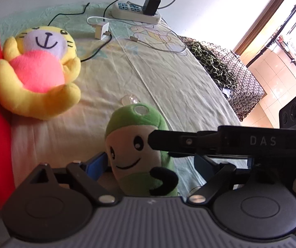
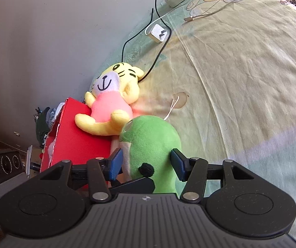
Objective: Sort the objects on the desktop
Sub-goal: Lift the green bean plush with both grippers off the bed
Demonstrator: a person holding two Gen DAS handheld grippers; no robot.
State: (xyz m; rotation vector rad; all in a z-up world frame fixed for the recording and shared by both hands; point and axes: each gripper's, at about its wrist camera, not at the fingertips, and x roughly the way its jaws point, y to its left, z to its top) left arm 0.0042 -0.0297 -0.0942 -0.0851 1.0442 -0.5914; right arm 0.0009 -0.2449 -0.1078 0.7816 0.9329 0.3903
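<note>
Standing upright on a pale yellow bedsheet (image 2: 241, 66), a green plush toy (image 2: 154, 144) with a cream smiling face sits between the blue pads of both grippers. The right gripper (image 2: 147, 163) has its two pads set on either side of the toy's body, close against the plush, though whether they press into it cannot be told. In the left wrist view the same green toy (image 1: 135, 144) faces the camera; only one blue pad of the left gripper (image 1: 148, 165) shows, at the toy's left side, so its jaw state cannot be told. A black finger of the other gripper, marked DAS, crosses in front of the toy's face. Just behind lies a yellow tiger plush (image 1: 38, 70) hugging a pink heart, leaning partly on a red box (image 2: 75, 140). A clear suction cup (image 2: 181, 99) lies near the green toy. Farther off are a white charger (image 1: 103, 30), black and white cables and a power strip (image 1: 135, 13).
</note>
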